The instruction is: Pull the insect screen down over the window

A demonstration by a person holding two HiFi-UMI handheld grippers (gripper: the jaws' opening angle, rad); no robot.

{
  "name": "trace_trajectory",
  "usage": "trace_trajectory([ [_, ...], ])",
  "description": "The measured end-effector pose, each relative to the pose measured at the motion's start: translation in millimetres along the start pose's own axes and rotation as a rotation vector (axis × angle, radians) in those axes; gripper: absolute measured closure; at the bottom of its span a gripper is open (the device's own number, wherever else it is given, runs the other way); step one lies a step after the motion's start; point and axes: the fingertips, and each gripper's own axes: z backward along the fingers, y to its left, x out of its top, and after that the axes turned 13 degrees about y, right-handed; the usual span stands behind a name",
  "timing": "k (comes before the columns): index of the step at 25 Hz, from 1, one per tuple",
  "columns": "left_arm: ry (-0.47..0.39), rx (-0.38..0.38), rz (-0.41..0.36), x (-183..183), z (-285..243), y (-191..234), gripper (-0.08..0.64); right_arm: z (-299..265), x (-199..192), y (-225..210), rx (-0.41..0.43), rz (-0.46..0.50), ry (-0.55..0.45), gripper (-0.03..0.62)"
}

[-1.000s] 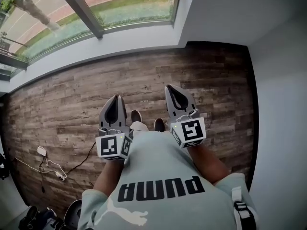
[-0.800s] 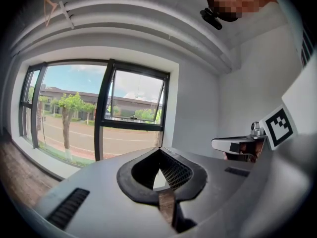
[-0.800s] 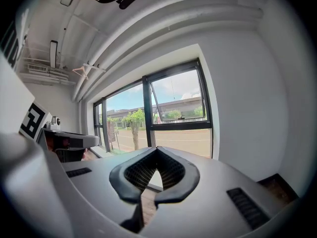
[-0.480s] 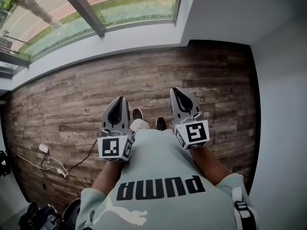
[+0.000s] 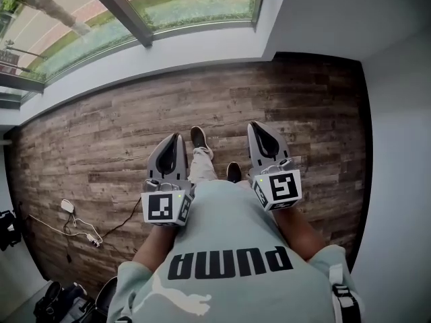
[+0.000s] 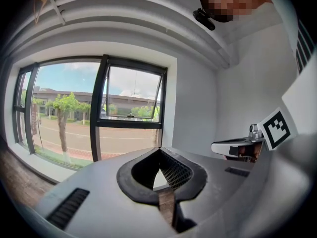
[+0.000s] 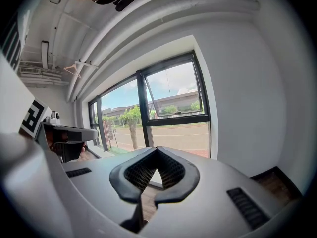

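Abreast, left gripper (image 5: 174, 138) and right gripper (image 5: 260, 126)

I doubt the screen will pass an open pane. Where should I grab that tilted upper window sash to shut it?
Take the window sash by its bottom rail, reaching from inside the room and from below. It appears hinged at the top, with its lower edge swung outward. No handle can be made out.

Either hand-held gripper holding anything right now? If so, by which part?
Nothing is held. The left hand-held gripper and right hand-held gripper are both shut with nothing between the jaws.
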Motion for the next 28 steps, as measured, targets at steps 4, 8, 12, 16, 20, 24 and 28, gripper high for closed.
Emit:
trace_trajectory([
  [4,-0.001,-0.031,0.010,15,-41,31,0.548,-42,13,-11,-0.043,0.001,0.036,0.588],
  [8,-0.017,-0.053,0.015,41,-84,78,0.548,-99,43,-13,-0.076,0.016,0.058,0.588],
  [12,-0.032,-0.086,0.041,69,-122,130,0.548,-158,83,-2,-0.088,0.045,0.053,0.588],
  [16,-0.043,-0.122,0.045,90,-145,178,0.548,-209,116,18,-0.097,0.060,0.047,0.588],
  [20,-0.020,-0.132,0.064,100,-164,219,0.548,-244,143,33,-0.101,0.062,0.049,0.588],
  [24,-0.025,-0.127,0.071,114,-176,237,0.548,-264,163,28,-0.110,0.067,0.043,0.588],
  [28,-0.031,-0.111,0.083,120,-196,251,0.548,-293,176,19,-0.093,0.072,0.035,0.588],
])
